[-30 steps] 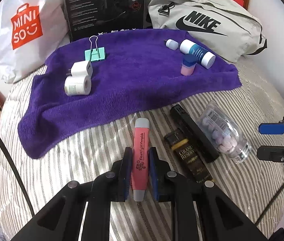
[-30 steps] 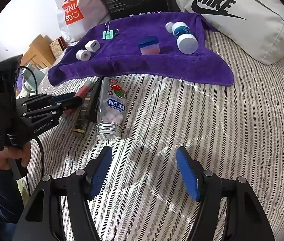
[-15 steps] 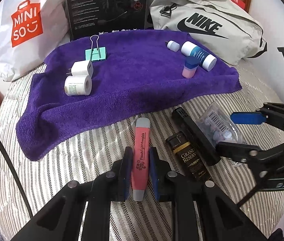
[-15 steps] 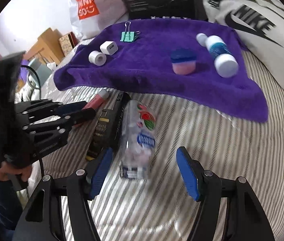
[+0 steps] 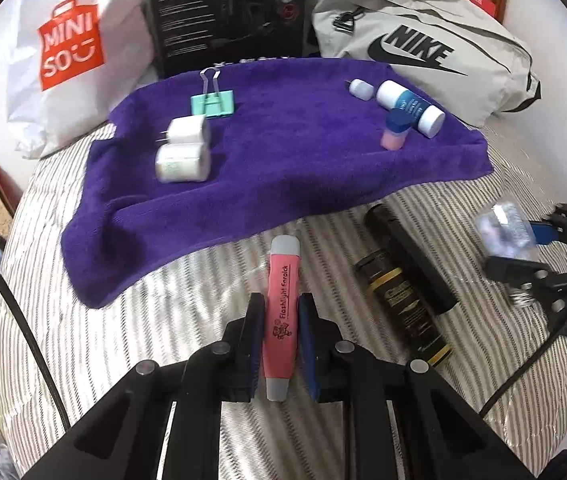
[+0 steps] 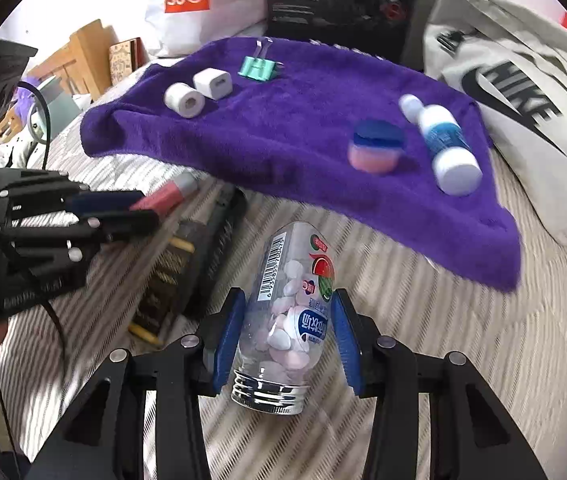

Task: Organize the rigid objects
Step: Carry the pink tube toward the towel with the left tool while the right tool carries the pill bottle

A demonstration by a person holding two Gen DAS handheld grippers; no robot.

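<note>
My left gripper is shut on a pink flashlight earpick pen lying on the striped bed, just short of the purple towel. My right gripper straddles a clear candy bottle with a silver cap; its blue pads sit close to the bottle with small gaps. On the towel lie a teal binder clip, a white charger plug, a white tape roll, a pink jar with a blue lid and a blue-and-white bottle.
Two dark sticks lie on the bed between the grippers. Behind the towel stand a white Miniso bag, a black box and a grey Nike bag. Wooden furniture is off the bed's left side.
My right gripper has moved left and forward across the bed to the candy bottle, which now lies between its fingers. My left gripper has kept hold of the pink pen and edged slightly.
</note>
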